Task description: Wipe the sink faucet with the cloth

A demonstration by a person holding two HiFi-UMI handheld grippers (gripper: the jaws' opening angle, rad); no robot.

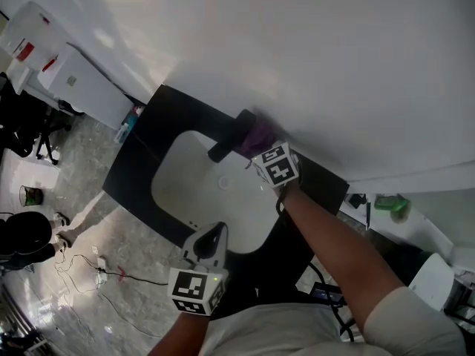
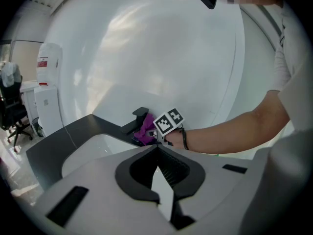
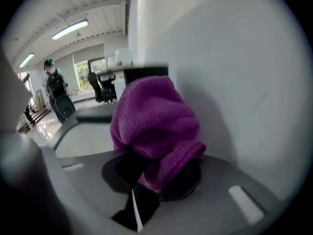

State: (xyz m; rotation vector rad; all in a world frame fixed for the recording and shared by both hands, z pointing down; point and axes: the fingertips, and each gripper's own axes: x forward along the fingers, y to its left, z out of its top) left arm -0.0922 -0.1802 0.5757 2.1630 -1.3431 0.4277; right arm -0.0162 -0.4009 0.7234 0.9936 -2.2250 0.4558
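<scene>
A black faucet (image 1: 225, 144) stands at the back of a white sink (image 1: 185, 188) set in a black counter (image 1: 141, 150). My right gripper (image 1: 261, 151) is shut on a bunched purple cloth (image 1: 256, 136), which lies against the faucet's base by the wall. In the right gripper view the cloth (image 3: 154, 121) fills the jaws and hides the fingertips of that gripper (image 3: 152, 173); the faucet (image 3: 145, 73) shows just behind it. My left gripper (image 1: 210, 240) hovers at the sink's front edge, shut and holding nothing. From the left gripper (image 2: 157, 149) I see the faucet (image 2: 139, 119) and cloth (image 2: 145, 131) ahead.
A white wall (image 1: 312, 58) rises right behind the faucet. A white cabinet (image 1: 85, 87) and a small bottle (image 1: 128, 124) stand left of the counter. A green object (image 1: 391, 203) sits to the right. Cables (image 1: 96, 269) and an office chair (image 1: 33, 136) are on the floor.
</scene>
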